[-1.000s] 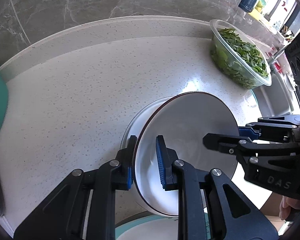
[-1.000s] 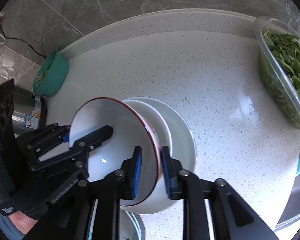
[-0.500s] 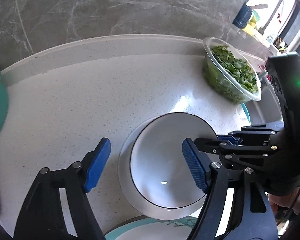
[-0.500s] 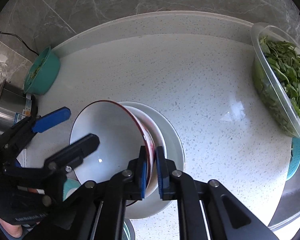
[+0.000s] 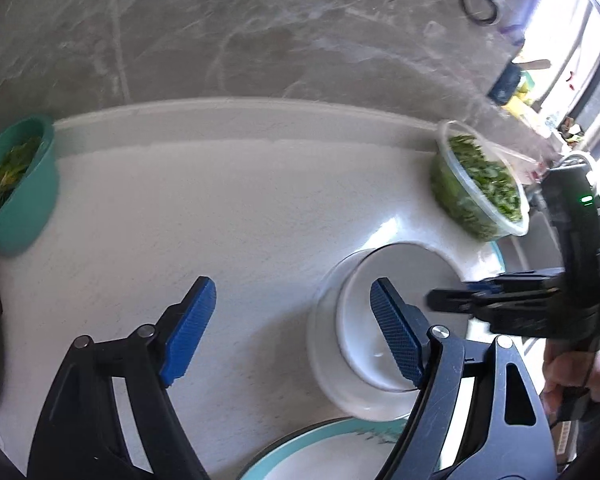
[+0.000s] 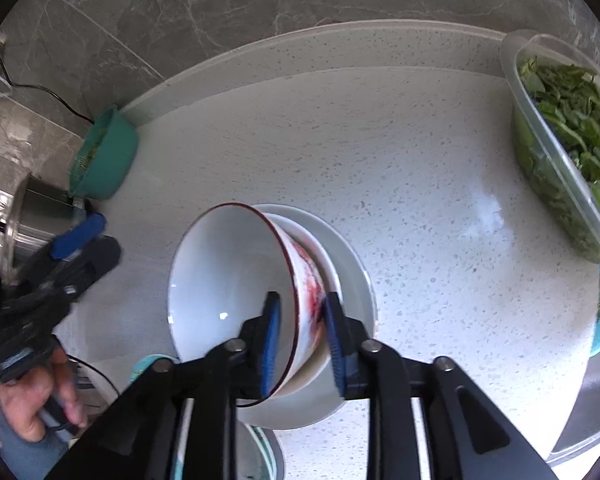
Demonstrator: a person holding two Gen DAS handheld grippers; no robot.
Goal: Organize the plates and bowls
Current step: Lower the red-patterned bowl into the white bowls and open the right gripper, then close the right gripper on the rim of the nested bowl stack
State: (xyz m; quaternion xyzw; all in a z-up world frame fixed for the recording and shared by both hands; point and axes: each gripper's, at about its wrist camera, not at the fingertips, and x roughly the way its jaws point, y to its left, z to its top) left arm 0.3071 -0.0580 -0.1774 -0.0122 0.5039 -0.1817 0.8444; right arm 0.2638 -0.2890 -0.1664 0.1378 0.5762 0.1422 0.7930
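A white bowl with a dark red rim and red pattern (image 6: 228,276) rests nested in a plain white bowl (image 6: 352,276) on the speckled white counter. My right gripper (image 6: 300,340) has its blue pads on either side of the red-rimmed bowl's near wall, with a gap now showing on both sides. In the left wrist view the stacked bowls (image 5: 372,332) sit low right. My left gripper (image 5: 292,336) is wide open and empty, to the left of the bowls. A teal-rimmed plate (image 5: 320,452) lies at the near edge.
A clear tub of green leaves (image 6: 568,152) stands at the right. A teal bowl of greens (image 5: 16,192) sits at the far left by the grey marble wall. A steel pot (image 6: 32,212) is at the left. A sink edge (image 6: 588,412) lies at the right.
My left gripper let go of the red-rimmed bowl, opened wide and drew back to the left. My right gripper's jaws have widened from their tight grip on the rim. The bowl has settled into the lower one.
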